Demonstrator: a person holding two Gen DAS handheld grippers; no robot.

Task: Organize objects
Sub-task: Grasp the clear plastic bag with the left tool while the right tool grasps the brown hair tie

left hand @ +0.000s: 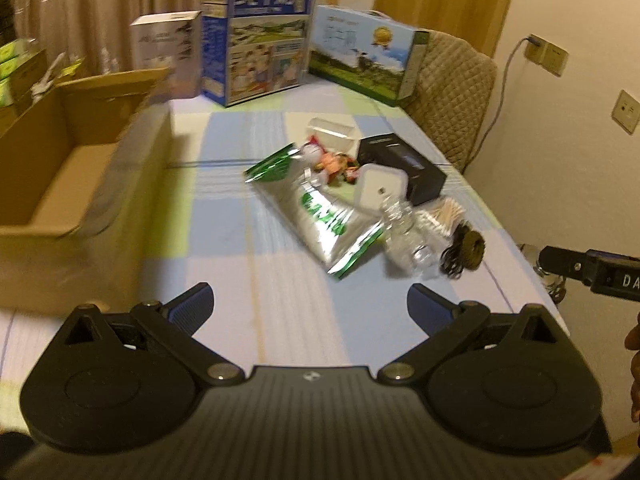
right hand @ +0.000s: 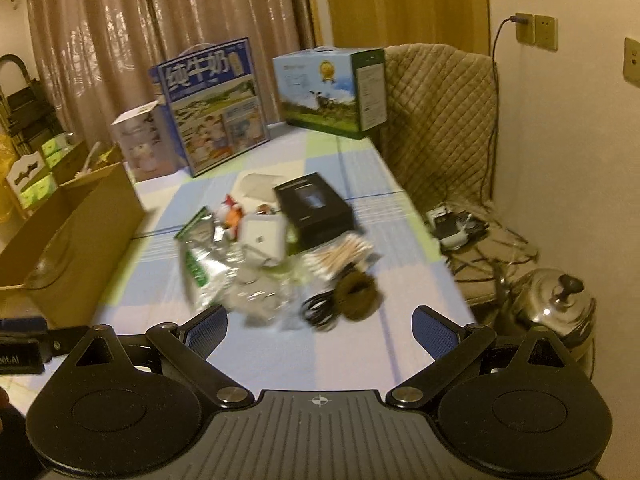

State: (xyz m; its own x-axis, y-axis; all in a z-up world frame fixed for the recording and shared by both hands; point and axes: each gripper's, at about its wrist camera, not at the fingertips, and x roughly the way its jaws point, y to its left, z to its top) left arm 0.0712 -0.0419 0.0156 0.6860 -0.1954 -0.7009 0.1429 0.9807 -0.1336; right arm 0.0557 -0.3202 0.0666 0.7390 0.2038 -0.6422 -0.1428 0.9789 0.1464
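While you hold both tools above the near end of the table, your left gripper has its blue-padded fingers spread wide apart with nothing between them, and your right gripper is likewise spread wide and holding nothing. Ahead of both lies a small pile of loose things on the checked blue, green and pale cloth. From the left gripper the pile sits forward and to the right; from the right gripper it sits almost straight ahead, just beyond the fingertips. A silver and green foil bag lies at the left side of the pile, with a white rounded case beside it and a black box behind that. Crumpled clear plastic lies at the near side, next to a bundle of cotton swabs and a dark brown hair tie. An open cardboard box stands well apart on the left side of the table. Two milk cartons stand at the far end. The pictures are blurred, so smaller items in the pile cannot be told.
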